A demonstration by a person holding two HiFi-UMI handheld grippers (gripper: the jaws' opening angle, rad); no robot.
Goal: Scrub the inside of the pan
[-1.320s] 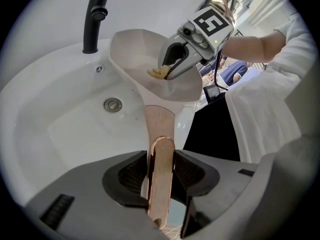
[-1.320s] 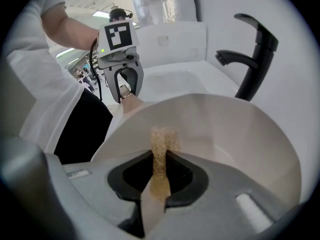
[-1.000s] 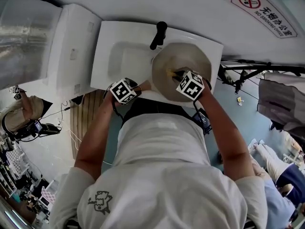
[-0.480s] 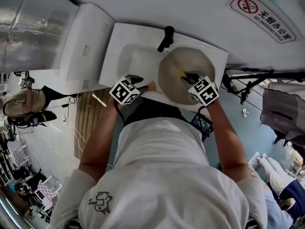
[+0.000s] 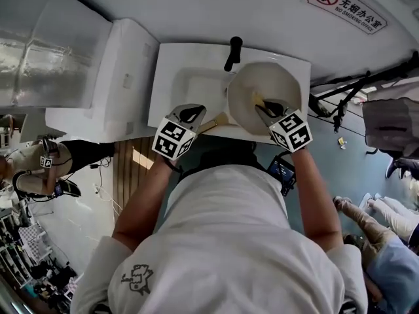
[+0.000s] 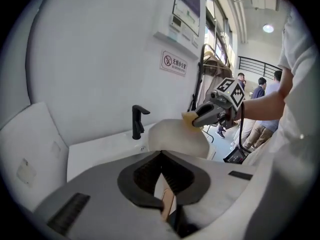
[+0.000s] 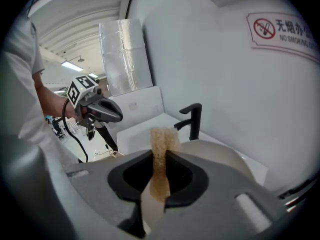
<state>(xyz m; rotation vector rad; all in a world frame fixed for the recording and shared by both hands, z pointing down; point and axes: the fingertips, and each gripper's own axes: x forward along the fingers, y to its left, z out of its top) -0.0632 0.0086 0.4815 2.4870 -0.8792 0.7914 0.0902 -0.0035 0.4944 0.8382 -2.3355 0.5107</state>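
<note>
Head view shows a white rectangular sink [image 5: 171,77] against the wall under a red-and-white no-smoking sign [image 5: 345,6]. A black tap [image 5: 232,52] stands just behind the round beige pan [image 5: 278,84] at the sink's right end, and the person's white-shirted torso [image 5: 222,241] hides the near floor. The right gripper [image 5: 267,106] pinches a yellow-brown sponge [image 5: 257,101] between its jaws over the pan's inside. The left gripper [image 5: 193,113] has just been closing: its tips meet with nothing between them, above the pan's wooden handle [image 5: 217,119], which shows through the hollow behind them.
</note>
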